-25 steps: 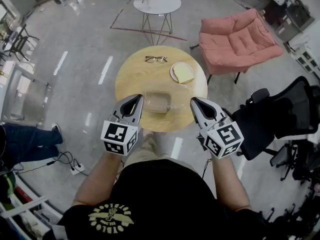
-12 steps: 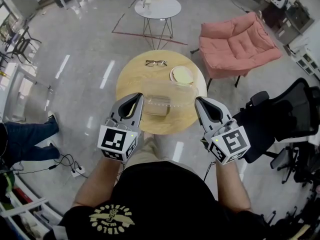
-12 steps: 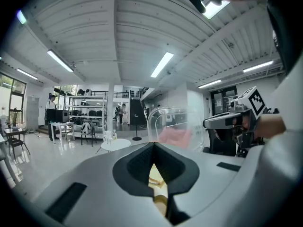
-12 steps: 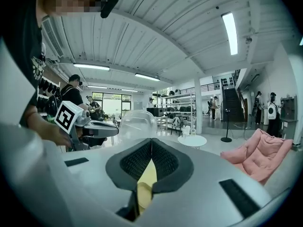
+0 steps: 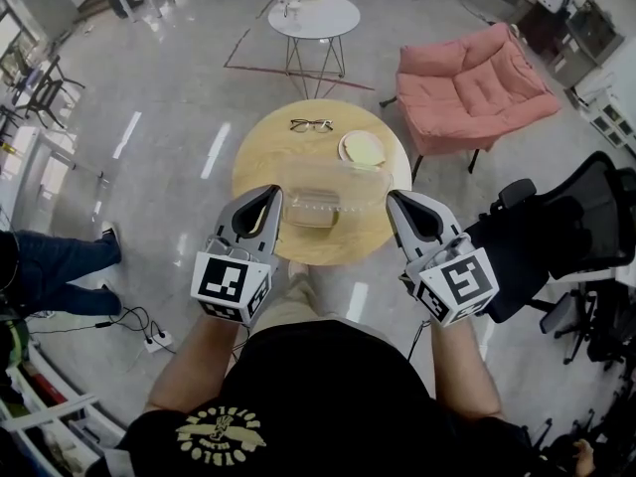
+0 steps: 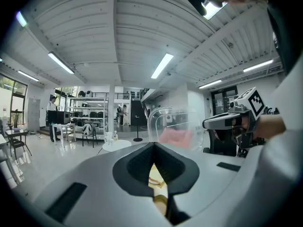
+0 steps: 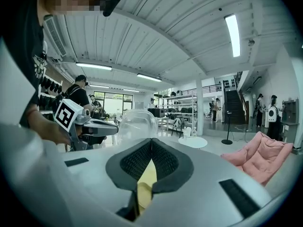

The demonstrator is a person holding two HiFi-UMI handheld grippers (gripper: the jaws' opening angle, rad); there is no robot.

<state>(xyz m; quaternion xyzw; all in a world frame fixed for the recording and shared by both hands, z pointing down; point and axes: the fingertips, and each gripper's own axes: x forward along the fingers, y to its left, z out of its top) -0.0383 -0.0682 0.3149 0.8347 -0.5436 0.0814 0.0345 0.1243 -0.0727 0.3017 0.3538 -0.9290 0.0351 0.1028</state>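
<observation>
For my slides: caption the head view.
Left gripper and right gripper hold a clear container over a round table with glasses and plate.

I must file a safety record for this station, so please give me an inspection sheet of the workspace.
Surface: round wooden table, standing on a glossy grey floor.
Job's things: clear container, held up above the table between the two grippers.
Clutter: glasses and a plate with something pale yellow, both on the table's far half.
Grippers: left gripper and right gripper each have the jaws shut on the container, one at each side.
Cables: power strip with a black cable on the floor at the left.
Surroundings: pink armchair, white side table, black office chair.
</observation>
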